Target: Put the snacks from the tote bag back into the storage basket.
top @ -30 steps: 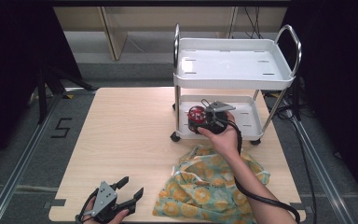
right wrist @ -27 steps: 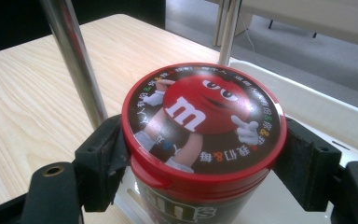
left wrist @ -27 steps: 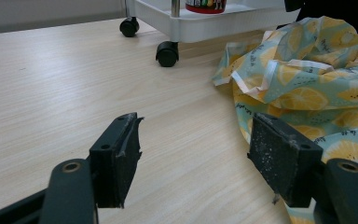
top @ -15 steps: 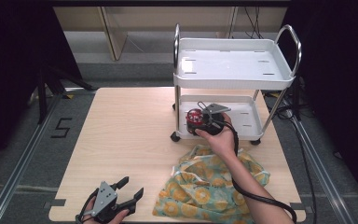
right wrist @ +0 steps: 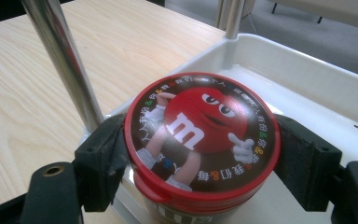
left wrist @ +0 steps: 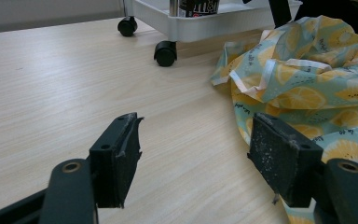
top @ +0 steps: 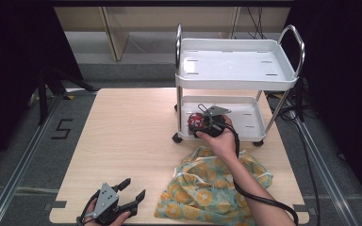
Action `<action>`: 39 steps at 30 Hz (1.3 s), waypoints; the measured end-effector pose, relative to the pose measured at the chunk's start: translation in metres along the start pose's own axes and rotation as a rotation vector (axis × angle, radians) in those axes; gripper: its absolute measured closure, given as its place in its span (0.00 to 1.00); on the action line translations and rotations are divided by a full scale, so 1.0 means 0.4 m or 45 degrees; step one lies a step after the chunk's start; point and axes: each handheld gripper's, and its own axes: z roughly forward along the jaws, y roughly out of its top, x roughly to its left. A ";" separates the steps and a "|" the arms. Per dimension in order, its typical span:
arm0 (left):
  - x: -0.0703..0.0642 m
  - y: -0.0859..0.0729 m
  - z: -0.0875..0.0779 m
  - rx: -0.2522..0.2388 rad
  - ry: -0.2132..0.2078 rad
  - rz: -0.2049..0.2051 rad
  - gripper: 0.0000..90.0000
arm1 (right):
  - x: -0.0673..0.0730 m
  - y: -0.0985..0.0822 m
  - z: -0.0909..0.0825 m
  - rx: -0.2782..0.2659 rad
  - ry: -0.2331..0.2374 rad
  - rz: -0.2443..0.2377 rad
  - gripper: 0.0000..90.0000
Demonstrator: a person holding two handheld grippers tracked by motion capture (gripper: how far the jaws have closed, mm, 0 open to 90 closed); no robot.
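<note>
At the lower left of the high view the left gripper (top: 129, 197) is resting low over the table (top: 122, 136) with its jaws released and empty, while at centre right the right gripper (top: 199, 123) is gripping the red-lidded candy canister (top: 196, 121) at the front left corner of the cart's lower tray (top: 247, 117). To do this step well, keep the canister upright, clear the chrome post (right wrist: 63, 60) just beside it, and ease off only once the base is sitting flat. The table is showing pale wood grain, with a lemon-print cloth (top: 202, 188) bunched at lower centre and dark surroundings beyond.
</note>
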 end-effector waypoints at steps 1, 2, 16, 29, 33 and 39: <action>0.000 0.000 0.000 0.000 0.000 0.001 0.37 | 0.000 0.000 0.000 0.000 0.002 -0.003 0.29; 0.000 0.000 0.000 0.001 0.000 0.001 0.37 | 0.001 0.000 -0.001 0.001 0.003 -0.003 0.29; -0.001 0.000 0.001 0.002 0.002 0.007 0.36 | 0.017 0.009 -0.066 0.000 -0.018 0.018 0.22; -0.001 0.001 -0.001 0.017 0.018 0.008 0.36 | 0.016 0.003 -0.141 0.018 -0.016 0.031 0.22; -0.001 0.001 -0.001 0.017 0.019 0.007 0.36 | 0.011 -0.002 -0.163 0.013 -0.013 0.020 0.23; -0.001 0.001 -0.002 0.022 0.023 0.007 0.36 | 0.007 -0.016 -0.196 -0.003 -0.028 0.044 0.23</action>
